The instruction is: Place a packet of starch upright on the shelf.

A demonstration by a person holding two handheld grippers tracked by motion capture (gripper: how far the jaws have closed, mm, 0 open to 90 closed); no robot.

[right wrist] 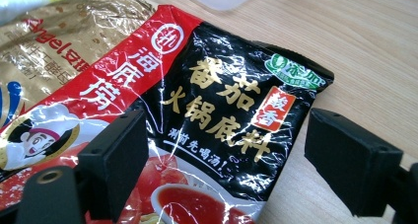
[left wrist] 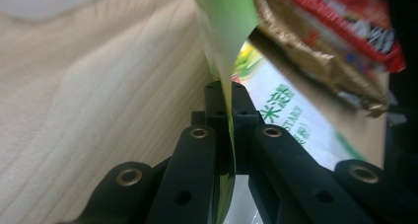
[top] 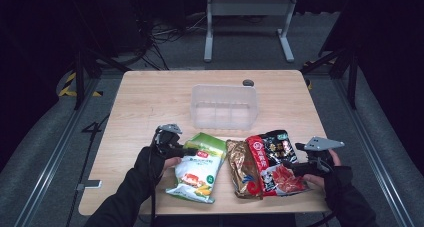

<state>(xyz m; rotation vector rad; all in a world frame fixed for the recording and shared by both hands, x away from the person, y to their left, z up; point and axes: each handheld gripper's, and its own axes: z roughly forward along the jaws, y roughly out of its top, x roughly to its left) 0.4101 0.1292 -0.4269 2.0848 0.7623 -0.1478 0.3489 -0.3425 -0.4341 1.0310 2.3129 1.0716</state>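
Three food packets lie side by side at the table's near edge: a green and white packet (top: 197, 168), a gold packet (top: 241, 168) and a red and black packet (top: 272, 162). My left gripper (top: 186, 149) is shut on the green and white packet's (left wrist: 227, 41) left edge, which stands up thin between the jaws. My right gripper (top: 294, 166) is open at the red and black packet's (right wrist: 222, 100) right side, its jaws wide apart over that packet's black corner. The gold packet (right wrist: 54, 41) lies beyond it, partly under the red one.
A clear plastic bin (top: 225, 106) stands in the middle of the wooden table (top: 150, 97), just behind the packets. A small dark object (top: 248, 82) lies at the far edge behind the bin. A metal frame (top: 247, 24) stands on the floor beyond.
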